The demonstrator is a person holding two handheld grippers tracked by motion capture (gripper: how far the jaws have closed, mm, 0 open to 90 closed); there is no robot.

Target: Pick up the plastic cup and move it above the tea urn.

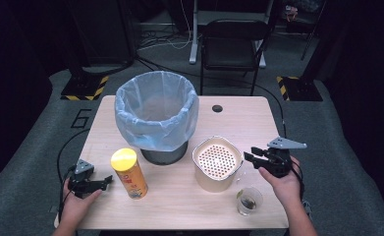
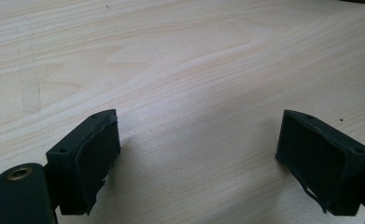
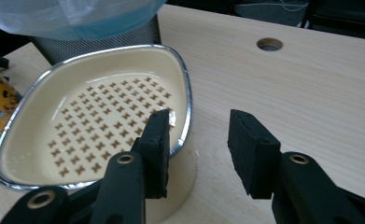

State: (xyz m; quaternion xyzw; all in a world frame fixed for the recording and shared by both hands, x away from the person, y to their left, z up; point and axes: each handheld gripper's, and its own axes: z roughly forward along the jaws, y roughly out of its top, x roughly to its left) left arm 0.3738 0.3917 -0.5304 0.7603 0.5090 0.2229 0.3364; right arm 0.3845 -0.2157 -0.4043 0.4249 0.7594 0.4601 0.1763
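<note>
strainer bowl rim sits just beside open right hand-held gripper.

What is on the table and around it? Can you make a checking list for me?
Surface: pale wooden table with a round hole near the far edge.
Job's things: cream strainer pot with a holed insert, beside the right gripper; yellow-lidded canister, upright, near the left gripper.
Clutter: bin lined with a blue bag; clear cup with a little dark stuff inside.
Grippers: left gripper open, low over bare wood; right gripper open, at the pot's rim, gripping nothing.
Cables: a black one trails off the table's left side.
Surroundings: grey floor, black chair, striped stand bases.
</note>
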